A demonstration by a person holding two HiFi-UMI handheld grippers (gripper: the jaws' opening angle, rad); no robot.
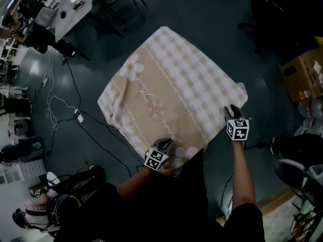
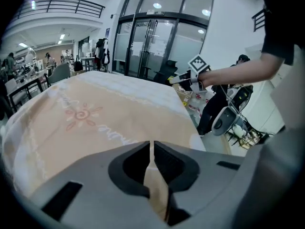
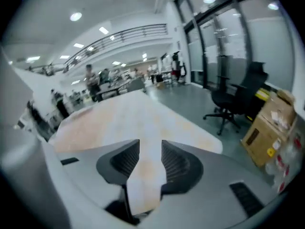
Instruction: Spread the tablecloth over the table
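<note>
A beige and white checked tablecloth [image 1: 171,84] with daisy prints lies over the table and hides it fully. My left gripper [image 1: 165,143] is at the cloth's near left corner. In the left gripper view its jaws [image 2: 152,146] are shut on a fold of the tablecloth [image 2: 95,113]. My right gripper [image 1: 232,110] is at the near right corner, which droops off the table edge. In the right gripper view its jaws [image 3: 150,144] stand apart, and a strip of the tablecloth [image 3: 128,113] lies loosely in the gap. The right gripper [image 2: 183,78] also shows across the cloth in the left gripper view.
Cables [image 1: 60,110] run over the dark floor left of the table. A cardboard box [image 1: 303,74] sits at the right, near a black office chair [image 3: 233,101]. A white desk [image 1: 70,9] with seated people is at the far left. A chair base [image 1: 298,170] stands near right.
</note>
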